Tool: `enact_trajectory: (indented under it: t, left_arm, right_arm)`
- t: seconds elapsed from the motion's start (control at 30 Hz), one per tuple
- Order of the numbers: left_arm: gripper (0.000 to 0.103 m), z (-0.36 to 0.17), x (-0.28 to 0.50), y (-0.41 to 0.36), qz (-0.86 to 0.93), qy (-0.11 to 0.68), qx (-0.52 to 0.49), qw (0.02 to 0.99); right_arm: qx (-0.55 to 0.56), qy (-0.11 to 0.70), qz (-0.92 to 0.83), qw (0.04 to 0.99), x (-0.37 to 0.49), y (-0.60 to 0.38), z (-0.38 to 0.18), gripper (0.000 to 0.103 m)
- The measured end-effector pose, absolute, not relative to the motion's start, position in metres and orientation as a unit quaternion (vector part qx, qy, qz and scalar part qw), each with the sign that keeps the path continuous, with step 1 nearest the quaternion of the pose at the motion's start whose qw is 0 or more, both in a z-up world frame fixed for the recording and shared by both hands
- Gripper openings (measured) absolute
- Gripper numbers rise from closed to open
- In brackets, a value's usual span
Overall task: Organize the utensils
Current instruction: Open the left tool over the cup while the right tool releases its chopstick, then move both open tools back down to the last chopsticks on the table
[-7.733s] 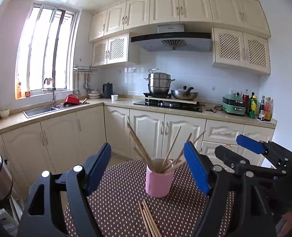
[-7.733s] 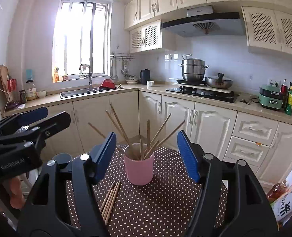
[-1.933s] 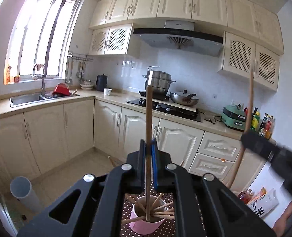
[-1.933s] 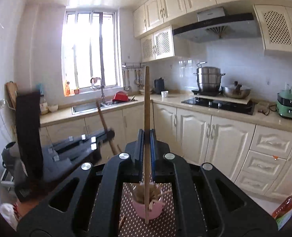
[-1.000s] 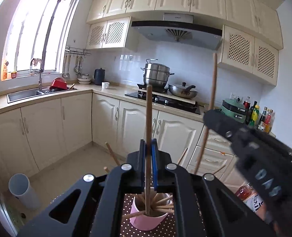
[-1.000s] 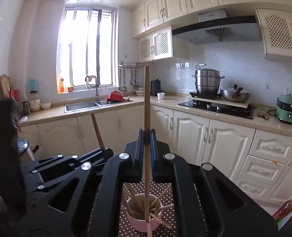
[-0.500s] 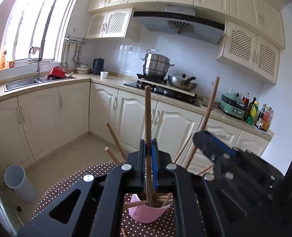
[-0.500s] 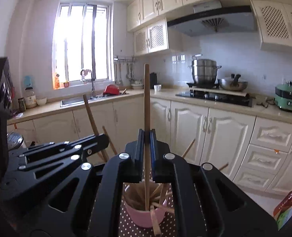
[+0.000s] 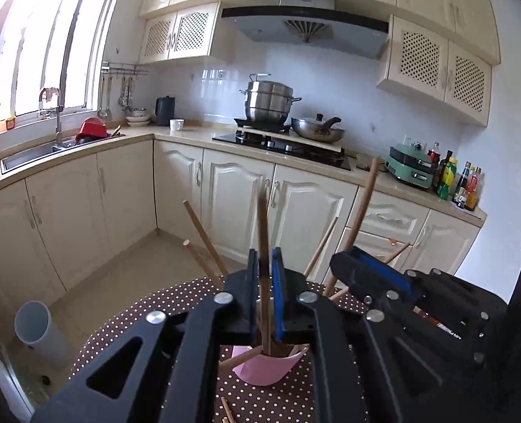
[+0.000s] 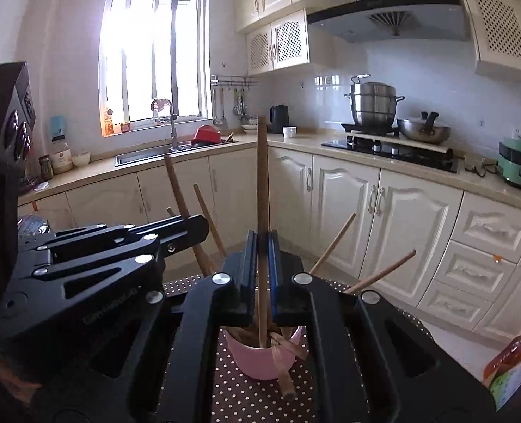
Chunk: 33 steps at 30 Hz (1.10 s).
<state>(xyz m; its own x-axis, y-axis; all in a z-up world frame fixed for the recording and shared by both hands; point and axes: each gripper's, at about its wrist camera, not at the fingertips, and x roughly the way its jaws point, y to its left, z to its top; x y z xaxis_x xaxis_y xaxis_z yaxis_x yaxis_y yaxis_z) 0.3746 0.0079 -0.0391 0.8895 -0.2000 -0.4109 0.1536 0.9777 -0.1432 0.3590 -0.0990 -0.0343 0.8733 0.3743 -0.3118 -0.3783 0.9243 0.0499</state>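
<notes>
Both grippers had come down over the pink cup (image 10: 264,356) on the dotted desk (image 9: 147,310), each bringing one upright chopstick with its lower end inside the cup among the others. The left gripper (image 9: 264,282) had just begun easing its jaws apart, so its chopstick (image 9: 263,246) stood blurred in a narrow gap and, as far as I could tell, was slipping free into the cup. The right gripper (image 10: 262,264) had its jaws nearly closed, clamped on its own chopstick (image 10: 262,183), so one stick looked delivered and the other awaited release, while a few more lay loose on the desk.
</notes>
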Motion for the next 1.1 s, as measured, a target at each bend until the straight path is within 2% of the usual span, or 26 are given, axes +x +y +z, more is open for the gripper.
enact_trajectory:
  t: [0.03, 0.1, 0.3, 0.43, 0.57, 0.67, 0.77, 0.8, 0.83, 0.93, 1.1]
  left_arm:
    - [0.023, -0.038, 0.375, 0.009, -0.086, 0.217, -0.055, 0.971]
    - [0.029, -0.037, 0.374, 0.013, -0.090, 0.218, -0.066, 0.970]
    - [0.031, -0.033, 0.366, 0.013, -0.090, 0.213, -0.067, 0.970]
    - [0.040, -0.027, 0.352, 0.011, -0.088, 0.202, -0.066, 0.973]
    - [0.040, -0.017, 0.334, 0.008, -0.080, 0.184, -0.051, 0.978]
    - [0.046, -0.008, 0.318, 0.007, -0.067, 0.170, -0.041, 0.982]
    - [0.052, -0.002, 0.299, 0.013, -0.061, 0.156, -0.048, 0.985]
    - [0.055, 0.000, 0.291, 0.017, -0.058, 0.153, -0.054, 0.985]
    - [0.060, 0.001, 0.286, 0.020, -0.058, 0.151, -0.058, 0.985]
    - [0.067, 0.005, 0.263, 0.027, -0.050, 0.138, -0.063, 0.987]
    - [0.073, 0.005, 0.224, 0.032, -0.034, 0.120, -0.053, 0.991]
  right_arm:
    - [-0.002, 0.164, 0.192, 0.968, 0.360, -0.101, -0.034, 0.007]
    - [0.004, 0.168, 0.193, 0.967, 0.361, -0.103, -0.033, 0.007]
    - [0.006, 0.163, 0.191, 0.968, 0.357, -0.105, -0.028, 0.007]
    - [0.012, 0.158, 0.190, 0.969, 0.353, -0.110, -0.022, 0.009]
    - [0.021, 0.148, 0.185, 0.971, 0.341, -0.115, -0.017, 0.016]
    - [0.025, 0.141, 0.182, 0.973, 0.331, -0.118, -0.013, 0.024]
    - [0.029, 0.126, 0.170, 0.977, 0.314, -0.123, -0.008, 0.040]
    - [0.030, 0.123, 0.167, 0.978, 0.311, -0.124, -0.006, 0.050]
    - [0.031, 0.117, 0.166, 0.979, 0.305, -0.126, -0.005, 0.052]
    - [0.019, 0.105, 0.163, 0.981, 0.286, -0.125, -0.002, 0.052]
    - [0.002, 0.080, 0.149, 0.986, 0.256, -0.122, -0.003, 0.054]
